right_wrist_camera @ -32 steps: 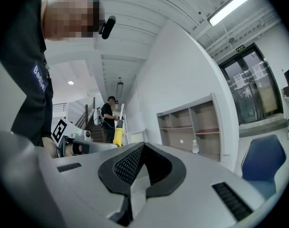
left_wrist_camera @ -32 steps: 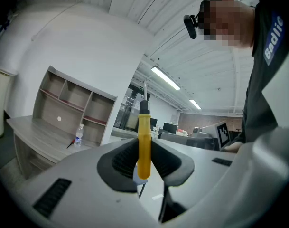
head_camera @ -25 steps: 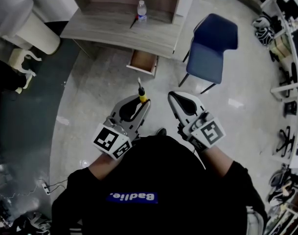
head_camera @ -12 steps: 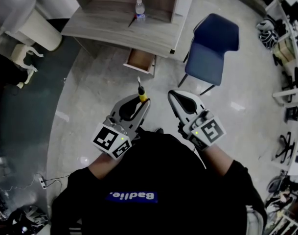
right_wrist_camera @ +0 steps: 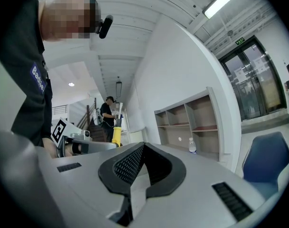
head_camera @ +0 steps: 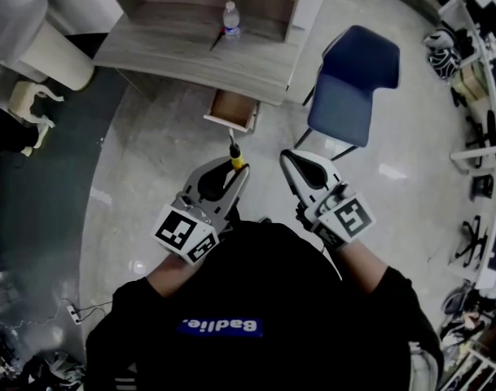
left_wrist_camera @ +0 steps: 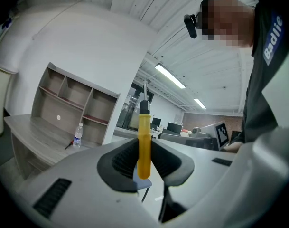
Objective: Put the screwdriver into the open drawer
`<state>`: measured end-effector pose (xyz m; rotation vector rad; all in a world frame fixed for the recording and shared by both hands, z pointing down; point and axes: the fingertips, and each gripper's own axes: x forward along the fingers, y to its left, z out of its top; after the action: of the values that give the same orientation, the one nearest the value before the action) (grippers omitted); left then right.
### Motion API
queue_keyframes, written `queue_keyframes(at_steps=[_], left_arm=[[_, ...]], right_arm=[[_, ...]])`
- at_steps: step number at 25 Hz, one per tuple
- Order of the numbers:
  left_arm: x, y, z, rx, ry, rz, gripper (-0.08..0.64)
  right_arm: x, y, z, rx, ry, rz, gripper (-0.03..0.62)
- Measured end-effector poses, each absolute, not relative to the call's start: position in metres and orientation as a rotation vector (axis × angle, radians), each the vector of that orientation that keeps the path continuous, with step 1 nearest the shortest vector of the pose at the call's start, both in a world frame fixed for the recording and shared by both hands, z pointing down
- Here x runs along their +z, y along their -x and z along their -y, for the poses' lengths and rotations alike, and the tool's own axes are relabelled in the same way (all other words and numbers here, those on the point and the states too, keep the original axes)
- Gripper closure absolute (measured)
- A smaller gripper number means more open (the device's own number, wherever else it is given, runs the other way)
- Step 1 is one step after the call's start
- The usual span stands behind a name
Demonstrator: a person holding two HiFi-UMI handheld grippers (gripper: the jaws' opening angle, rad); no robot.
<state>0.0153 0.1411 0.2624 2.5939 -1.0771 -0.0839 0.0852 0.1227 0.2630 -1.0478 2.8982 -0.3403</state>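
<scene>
Since a second ago, the open drawer [head_camera: 233, 108] has slid down the head view toward both tools, and its front edge now lies just beyond the screwdriver's tip; the tools themselves keep the same places in the picture.

The left tool [head_camera: 234, 172] is clenched on the screwdriver [head_camera: 237, 160]. In the left gripper view the ribbed pads press the yellow handle [left_wrist_camera: 144, 141] from both sides, with its butt end hanging just below them. The black collar and thin metal shaft stand out past the tips. In the head view the shaft points to 12 o'clock, straight at the drawer.

The right tool [head_camera: 292, 163] rides beside it at 3 o'clock, level and apart from it. Its jaws are drawn together with nothing between them, as the right gripper view [right_wrist_camera: 143, 148] shows.

The drawer hangs out from under the pale wooden surface [head_camera: 190, 55]. On that surface a water bottle [head_camera: 230, 16] stands at 12 o'clock from the drawer. A blue chair [head_camera: 353, 80] sits at 1 o'clock from the right tool.
</scene>
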Motion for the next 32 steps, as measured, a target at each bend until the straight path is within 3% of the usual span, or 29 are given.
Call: queue_keyframes(at_steps=[16, 32], left_arm=[[0.292, 0.072, 0.006, -0.046, -2.620, 0.885, 0.482], [0.323, 0.053, 0.043, 0.078, -2.569, 1.014, 0.482]], right_arm=[[0.277, -0.009, 0.014, -0.399, 1.297, -2.884, 0.565], [0.286, -0.030, 0.053, -0.464, 1.181, -2.904, 0.565]])
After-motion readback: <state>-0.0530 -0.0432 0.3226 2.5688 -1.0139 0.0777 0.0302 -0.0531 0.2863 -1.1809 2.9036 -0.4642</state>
